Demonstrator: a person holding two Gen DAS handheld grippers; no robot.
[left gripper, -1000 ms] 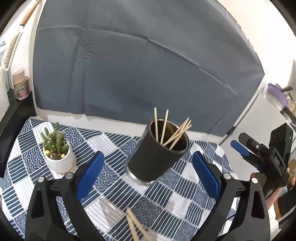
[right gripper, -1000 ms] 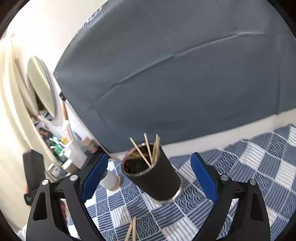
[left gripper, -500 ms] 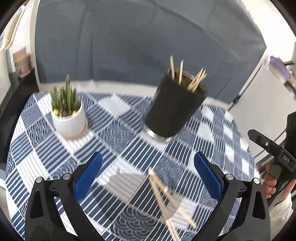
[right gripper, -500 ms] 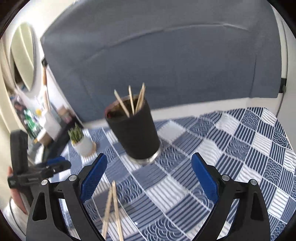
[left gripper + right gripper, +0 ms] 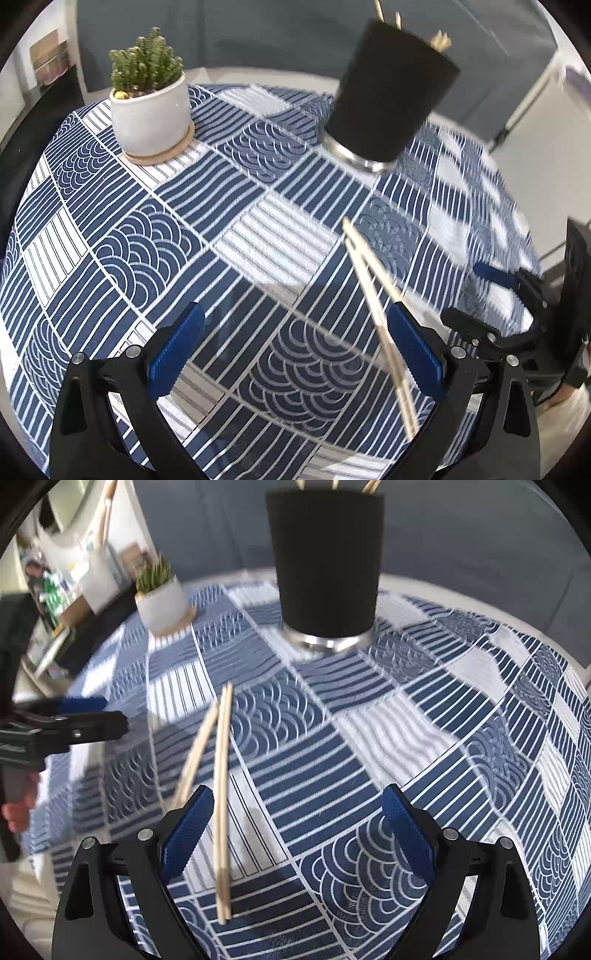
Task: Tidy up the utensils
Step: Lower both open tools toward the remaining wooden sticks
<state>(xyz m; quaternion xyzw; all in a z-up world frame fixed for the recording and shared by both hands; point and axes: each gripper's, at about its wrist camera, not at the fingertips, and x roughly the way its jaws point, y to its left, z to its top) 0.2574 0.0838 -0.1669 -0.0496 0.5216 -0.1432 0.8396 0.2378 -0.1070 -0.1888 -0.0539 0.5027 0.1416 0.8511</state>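
Bright daylight; soft shadows on tablecloth (image 5: 155, 236); motion blur, fisheye bending at edges.

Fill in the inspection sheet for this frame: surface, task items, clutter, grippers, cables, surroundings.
Surface: table under a blue-and-white patterned tablecloth.
Task items: two loose chopsticks lying on the cloth, nearly side by side; black cup upright with more sticks inside.
Clutter: potted succulent in a white pot on a coaster.
Grippers: left gripper open and empty; right gripper open and empty, both above the cloth near the chopsticks.
Cables: nothing seen.
Surroundings: grey backdrop behind the table; cluttered shelf to one side, blurred.
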